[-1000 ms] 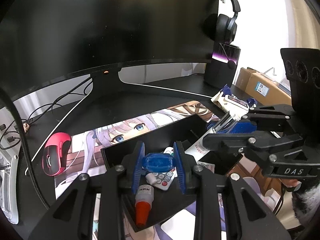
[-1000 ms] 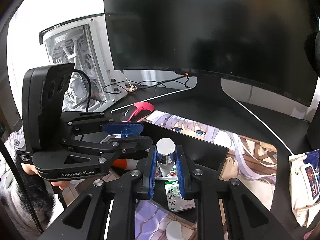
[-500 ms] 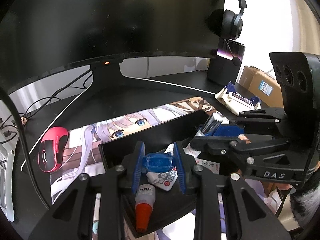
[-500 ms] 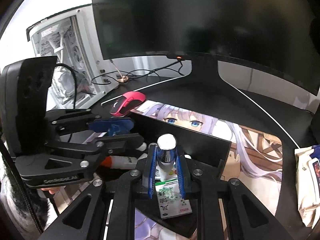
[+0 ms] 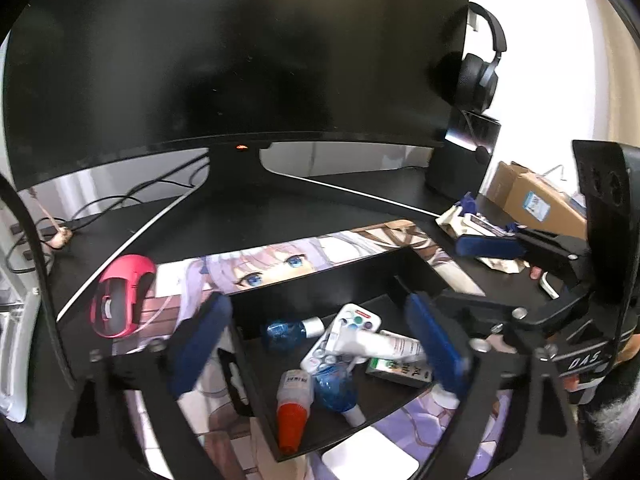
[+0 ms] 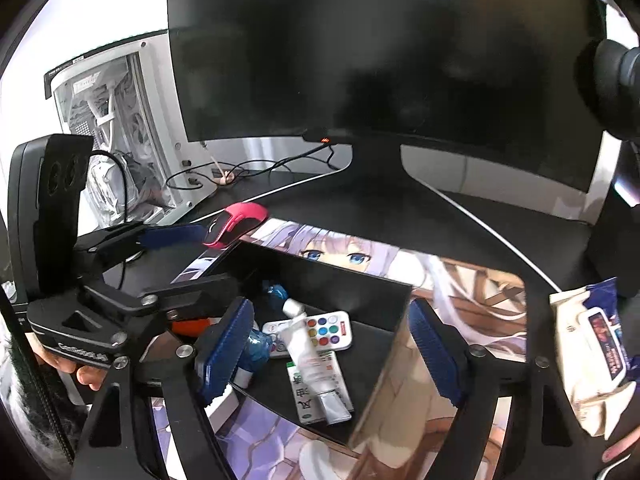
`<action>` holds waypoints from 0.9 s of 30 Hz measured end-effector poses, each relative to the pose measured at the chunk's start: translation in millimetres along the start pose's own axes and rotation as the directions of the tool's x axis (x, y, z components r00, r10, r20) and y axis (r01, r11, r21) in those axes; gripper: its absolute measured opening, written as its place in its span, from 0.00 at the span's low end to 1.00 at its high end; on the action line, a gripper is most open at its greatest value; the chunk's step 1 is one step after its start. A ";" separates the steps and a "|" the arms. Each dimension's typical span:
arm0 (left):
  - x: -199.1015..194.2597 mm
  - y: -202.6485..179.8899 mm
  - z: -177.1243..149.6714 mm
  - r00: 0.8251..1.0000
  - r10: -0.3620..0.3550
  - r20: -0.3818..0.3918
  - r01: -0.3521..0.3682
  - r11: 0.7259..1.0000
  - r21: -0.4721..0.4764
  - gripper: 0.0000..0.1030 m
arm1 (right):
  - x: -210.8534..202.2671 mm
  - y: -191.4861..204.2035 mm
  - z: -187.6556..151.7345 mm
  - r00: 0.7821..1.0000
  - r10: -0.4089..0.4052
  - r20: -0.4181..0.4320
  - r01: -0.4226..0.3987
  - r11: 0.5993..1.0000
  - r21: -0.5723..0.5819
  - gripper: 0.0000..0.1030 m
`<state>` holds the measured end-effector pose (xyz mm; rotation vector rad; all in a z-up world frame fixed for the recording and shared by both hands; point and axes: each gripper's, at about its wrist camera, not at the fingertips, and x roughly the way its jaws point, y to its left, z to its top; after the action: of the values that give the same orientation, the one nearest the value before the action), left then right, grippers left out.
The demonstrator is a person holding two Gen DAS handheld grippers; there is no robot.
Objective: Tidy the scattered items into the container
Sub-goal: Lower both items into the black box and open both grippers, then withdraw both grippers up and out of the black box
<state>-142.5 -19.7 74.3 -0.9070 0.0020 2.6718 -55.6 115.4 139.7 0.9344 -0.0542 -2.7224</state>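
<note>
A black open box (image 5: 320, 280) (image 6: 360, 276) sits on the printed desk mat. It holds a white tube (image 5: 380, 342) (image 6: 304, 350), a white remote with coloured buttons (image 5: 352, 322) (image 6: 324, 330), two blue bottles (image 5: 334, 388) (image 5: 286, 334), a red-capped glue bottle (image 5: 294, 404) and a green-white packet (image 5: 400, 370) (image 6: 308, 396). My left gripper (image 5: 320, 348) is open and empty above the box. My right gripper (image 6: 332, 356) is open and empty above the box too. Each shows in the other's view, left gripper (image 6: 160, 276) and right gripper (image 5: 472, 276).
A red mouse (image 5: 120, 296) (image 6: 236, 224) lies left of the box. A wet-wipes pack (image 5: 476, 228) (image 6: 596, 344) lies to the right. A large monitor (image 5: 240, 60) stands behind. A white PC case (image 6: 116, 132), headphones (image 5: 476, 72) and cardboard boxes (image 5: 536, 204) surround the desk.
Both grippers opened. The left let go of the blue bottle and the right let go of the white tube; both now lie in the box. Both grippers drew back slightly.
</note>
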 end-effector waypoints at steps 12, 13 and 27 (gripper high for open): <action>-19.9 2.4 -14.2 0.997 0.082 -0.011 -0.082 0.997 -0.003 0.98 | -21.9 11.8 -7.9 1.000 -0.018 0.014 0.019 0.998 -0.056 0.92; -21.0 1.5 -15.4 0.996 0.089 -0.012 -0.089 0.996 -0.001 0.98 | -22.0 14.0 -9.5 1.000 -0.018 0.005 0.019 0.998 -0.066 0.98; -57.7 11.9 -50.9 0.985 0.173 -0.005 -0.173 0.985 -0.022 0.99 | -36.3 19.8 -29.4 0.999 -0.040 0.033 0.041 0.998 -0.038 1.00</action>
<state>-72.7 -53.4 66.7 -0.9581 0.0545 2.8350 -5.6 107.1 140.5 0.8911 0.0118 -2.7653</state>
